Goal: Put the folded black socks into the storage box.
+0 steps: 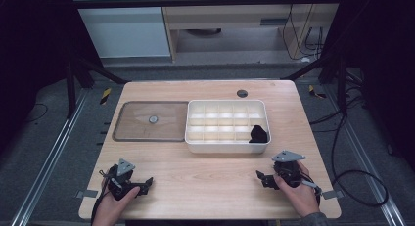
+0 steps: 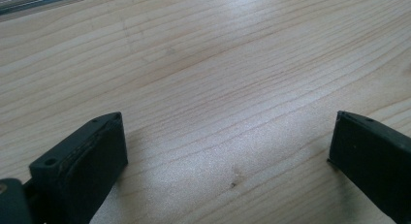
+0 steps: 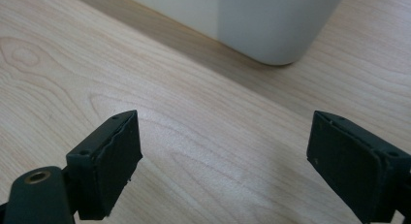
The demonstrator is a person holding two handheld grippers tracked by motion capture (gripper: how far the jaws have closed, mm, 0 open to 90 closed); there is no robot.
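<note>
At the near left corner of the worktop [image 1: 205, 187] I hold my left hand-held gripper [image 1: 147, 183], low over the bare wood, its jaws pointing toward the right edge. In the left gripper view the two black jaws stand wide apart with only wood grain between them; nothing is gripped. Near the near right corner I hold my right hand-held gripper [image 1: 259, 177], jaws pointing toward the left edge, so the two tools face each other across the near edge, well apart. In the right gripper view its jaws are likewise spread wide and hold nothing.

The white compartment tray [image 1: 226, 146] sits right of the worktop's centre. Its long axis runs parallel to the near edge, left to right. A rounded corner of its wall [image 3: 271, 35] shows just beyond the right tool's jaws in the right gripper view, apart from them. A black object [image 1: 258, 134] lies in the compartment at the tray's near right corner; its make cannot be told.

A clear flat lid [image 1: 151, 121] lies just beside the tray's left wall, long axis also left to right, with a small round knob at its centre.
</note>
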